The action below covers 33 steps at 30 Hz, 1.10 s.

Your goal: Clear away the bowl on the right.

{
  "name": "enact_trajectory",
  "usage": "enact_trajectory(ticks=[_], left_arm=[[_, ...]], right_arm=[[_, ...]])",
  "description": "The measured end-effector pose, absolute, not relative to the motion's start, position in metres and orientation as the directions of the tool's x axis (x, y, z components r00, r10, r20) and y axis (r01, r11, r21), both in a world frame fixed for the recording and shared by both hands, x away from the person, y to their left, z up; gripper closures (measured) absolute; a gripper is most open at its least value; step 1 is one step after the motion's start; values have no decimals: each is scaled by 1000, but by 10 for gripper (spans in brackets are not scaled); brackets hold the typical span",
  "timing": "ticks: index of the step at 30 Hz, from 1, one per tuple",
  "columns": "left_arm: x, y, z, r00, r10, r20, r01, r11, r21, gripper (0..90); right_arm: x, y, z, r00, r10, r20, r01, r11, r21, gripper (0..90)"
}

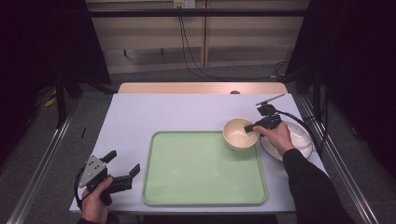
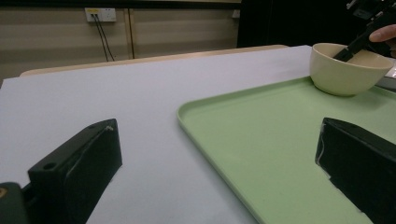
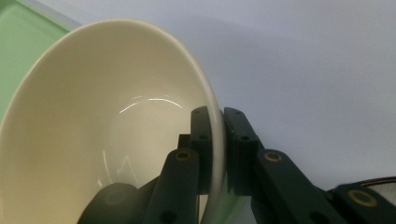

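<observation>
A cream bowl (image 1: 239, 134) stands on the far right corner of the green tray (image 1: 201, 172). My right gripper (image 1: 251, 127) is shut on the bowl's right rim, one jaw inside and one outside, as the right gripper view shows at the rim (image 3: 215, 135) of the cream bowl (image 3: 93, 140). My left gripper (image 1: 122, 163) rests open near the table's front left, left of the tray, with nothing between its jaws. In the left gripper view the bowl (image 2: 348, 70) sits far off on the tray (image 2: 280, 140), and that view's own gripper (image 2: 219, 168) stands open.
A white plate (image 1: 299, 140) with a dark rim lies on the table right of the tray, under my right hand. The pale table (image 1: 154, 112) stretches behind and left of the tray. Cables hang from a wall socket beyond the table.
</observation>
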<state>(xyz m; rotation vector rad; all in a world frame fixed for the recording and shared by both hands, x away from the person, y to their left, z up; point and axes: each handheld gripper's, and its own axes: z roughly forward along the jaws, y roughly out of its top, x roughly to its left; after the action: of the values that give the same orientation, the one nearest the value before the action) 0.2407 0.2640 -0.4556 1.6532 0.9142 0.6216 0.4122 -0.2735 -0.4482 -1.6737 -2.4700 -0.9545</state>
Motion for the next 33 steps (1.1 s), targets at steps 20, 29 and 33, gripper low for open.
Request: enact_trajectory(ticks=[20, 29, 33], left_arm=[[240, 264, -456, 568, 821, -62, 251, -101, 963, 4], [240, 264, -456, 569, 820, -59, 252, -105, 962, 4], [240, 264, -456, 567, 822, -60, 250, -102, 963, 4]], right_arm=[[405, -271, -454, -459, 842, 284, 810, 265, 523, 838], [403, -271, -455, -476, 844, 248, 781, 276, 560, 677], [403, -272, -453, -465, 852, 242, 774, 259, 577, 553]])
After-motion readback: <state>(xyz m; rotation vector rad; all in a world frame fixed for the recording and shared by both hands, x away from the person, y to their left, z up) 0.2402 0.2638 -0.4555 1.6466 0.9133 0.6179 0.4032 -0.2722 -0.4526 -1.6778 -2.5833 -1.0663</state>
